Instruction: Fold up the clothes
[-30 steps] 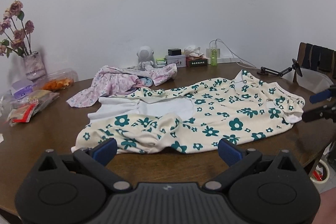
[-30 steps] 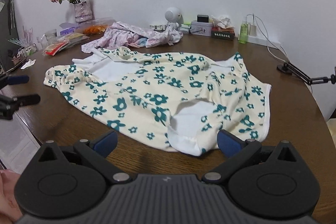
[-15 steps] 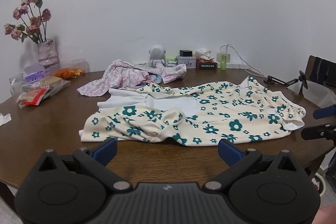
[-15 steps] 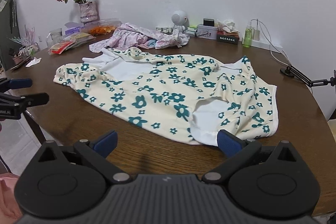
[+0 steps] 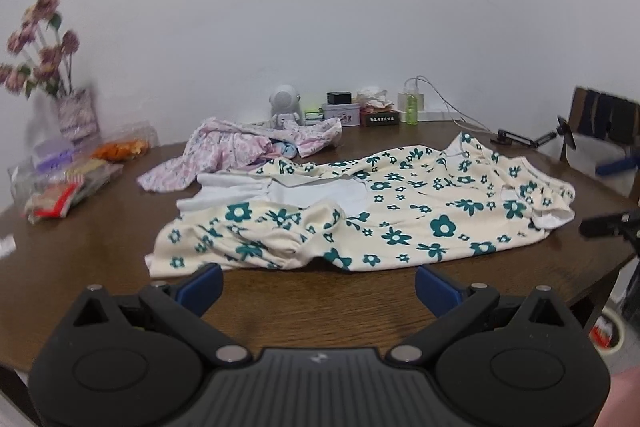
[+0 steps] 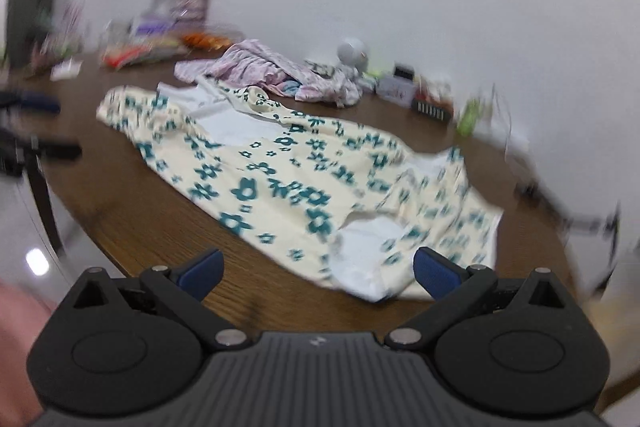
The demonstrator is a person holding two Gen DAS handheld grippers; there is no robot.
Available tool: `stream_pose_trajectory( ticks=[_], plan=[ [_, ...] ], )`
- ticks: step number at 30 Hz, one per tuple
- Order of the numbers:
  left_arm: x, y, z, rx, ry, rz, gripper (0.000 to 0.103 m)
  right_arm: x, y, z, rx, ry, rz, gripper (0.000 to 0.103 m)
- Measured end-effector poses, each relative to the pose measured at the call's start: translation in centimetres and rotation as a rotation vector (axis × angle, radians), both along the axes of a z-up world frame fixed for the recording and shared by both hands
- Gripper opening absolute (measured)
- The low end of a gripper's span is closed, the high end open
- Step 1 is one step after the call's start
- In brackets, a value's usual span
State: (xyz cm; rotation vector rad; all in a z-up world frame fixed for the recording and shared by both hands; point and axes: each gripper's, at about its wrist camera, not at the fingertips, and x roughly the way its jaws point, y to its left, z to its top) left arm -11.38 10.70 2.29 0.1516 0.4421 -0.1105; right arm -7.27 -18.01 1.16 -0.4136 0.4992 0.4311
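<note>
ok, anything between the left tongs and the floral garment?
Nothing. The left wrist view shows only bare brown table between the open left tongs and the near hem of the floral garment.

Even indoor light, soft shadows; fisheye bending, dark corners; right wrist view heavily motion-blurred.

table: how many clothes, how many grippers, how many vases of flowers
Clothes: 2, the cream floral garment and the crumpled pink garment
Grippers: 2, the left gripper and the right gripper, both open and holding nothing
Vases of flowers: 1, the flower vase
Total: 5
</note>
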Motion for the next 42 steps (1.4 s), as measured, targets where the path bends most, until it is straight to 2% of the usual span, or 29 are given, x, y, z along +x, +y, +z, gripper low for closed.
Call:
stream_pose_trajectory(
  ticks=[2, 6, 12, 14, 17, 24, 25, 28, 33, 36, 39, 40, 41, 42],
  plan=[
    [0.3, 0.1, 0.0, 0.057, 0.001, -0.015, 0.102, 0.1, 0.0, 0.3, -0.082, -0.034, 0.048, 0.103],
    [1.8, 0.0, 0.1, 0.191, 0.029, -0.071, 0.102, 1.3, -0.2, 0.8, -0.182, -0.037, 0.134, 0.102],
    [4.9, -0.9, -0.3, 0.384, 0.066, -0.18, 0.096, 3.4, 0.1, 0.1, -0.294, 0.027, 0.24, 0.077],
    [5.9, -1.3, -0.6, 0.444, 0.081, -0.212, 0.085, 4.0, 0.3, -0.6, -0.341, 0.044, 0.271, 0.068],
    [7.1, -1.7, -0.9, 0.509, 0.084, -0.269, 0.075, 4.7, 0.2, -1.5, -0.396, 0.079, 0.309, 0.052],
    [8.2, -2.5, -2.3, 0.721, 0.099, -0.411, 0.066, 5.7, -1.9, -2.6, -0.474, 0.107, 0.297, 0.052],
    [8.4, -2.6, -2.5, 0.744, 0.111, -0.428, 0.061, 5.9, -2.1, -2.8, -0.483, 0.112, 0.302, 0.052],
    [8.9, -2.7, -2.9, 0.8, 0.14, -0.469, 0.055, 6.1, -1.9, -2.9, -0.502, 0.102, 0.336, 0.052],
    [10.1, -2.5, -3.8, 0.891, 0.152, -0.487, 0.055, 6.5, -1.4, -3.0, -0.536, 0.087, 0.378, 0.049],
    [10.4, -2.6, -4.2, 0.921, 0.136, -0.514, 0.044, 6.9, -1.4, -3.1, -0.531, 0.09, 0.379, 0.038],
    [10.1, -3.0, -4.6, 0.938, 0.096, -0.54, 0.03, 7.3, -1.2, -3.2, -0.528, 0.099, 0.374, 0.036],
    [9.9, -3.1, -4.8, 0.947, 0.087, -0.538, 0.026, 7.3, -1.2, -3.2, -0.529, 0.101, 0.378, 0.031],
    [9.8, -3.2, -4.9, 0.947, 0.08, -0.534, 0.018, 7.2, -1.2, -3.3, -0.527, 0.107, 0.385, 0.02],
    [9.7, -3.1, -4.9, 0.938, 0.076, -0.528, 0.016, 7.2, -1.2, -3.4, -0.523, 0.118, 0.391, 0.013]
  ],
)
